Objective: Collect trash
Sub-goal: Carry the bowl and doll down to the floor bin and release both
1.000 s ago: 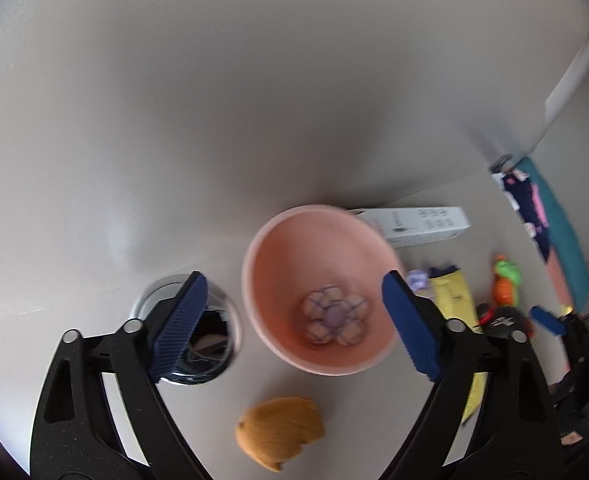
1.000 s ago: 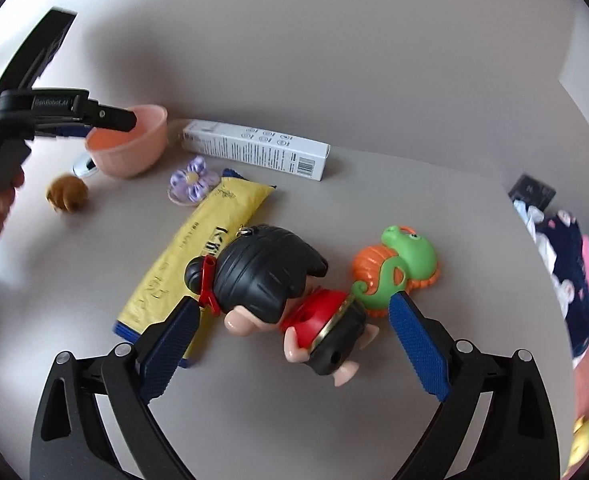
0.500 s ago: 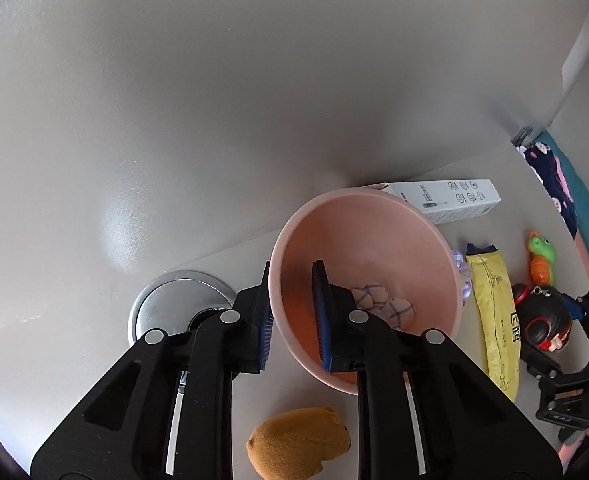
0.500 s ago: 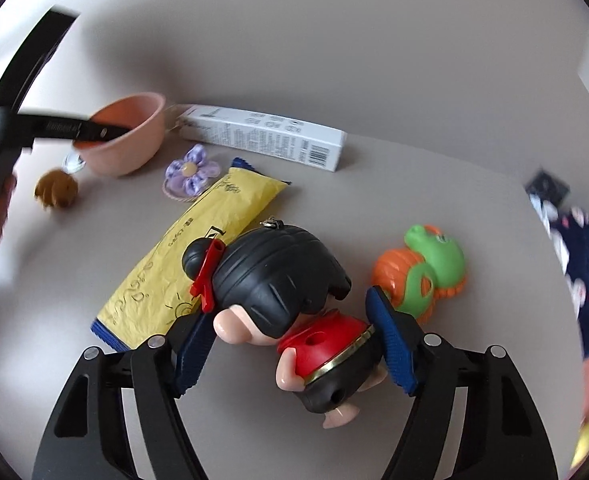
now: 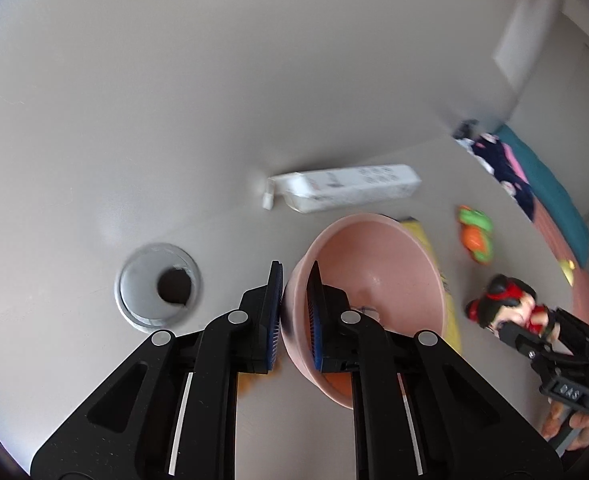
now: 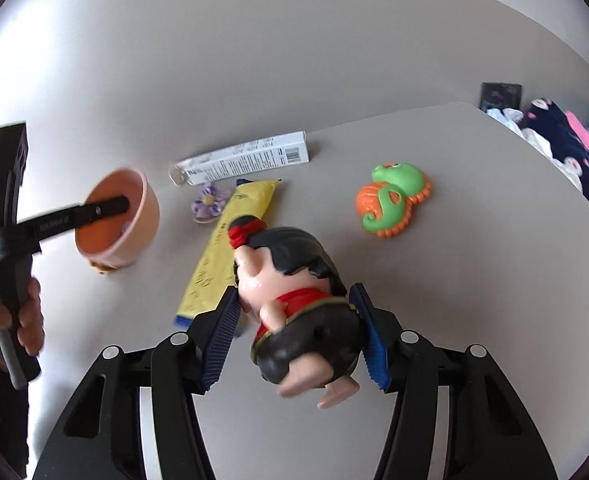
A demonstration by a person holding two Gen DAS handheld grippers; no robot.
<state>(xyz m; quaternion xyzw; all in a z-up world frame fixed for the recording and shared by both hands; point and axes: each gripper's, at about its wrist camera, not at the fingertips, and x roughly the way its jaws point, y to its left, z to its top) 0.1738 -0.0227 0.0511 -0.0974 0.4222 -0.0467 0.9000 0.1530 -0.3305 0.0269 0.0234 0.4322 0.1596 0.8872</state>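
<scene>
So both tongs are busy here: the left gripper (image 5: 294, 312) is clamped tight on the near rim of the pink bowl (image 5: 378, 272), one pad inside and one outside, tipping it up off the table (image 6: 474, 300), probably to use it as the collecting bin. The right gripper (image 6: 294, 336) has just been closing around the black-haired doll (image 6: 294, 292), pads pressing its sides. Farther back a yellow wrapper (image 6: 230, 252) lies mid-table, looks like the actual trash, with a purple flower (image 6: 208, 204) beside it. The white box (image 6: 246, 158) sits along the back edge, the green toy (image 6: 394, 196) toward the right edge.
</scene>
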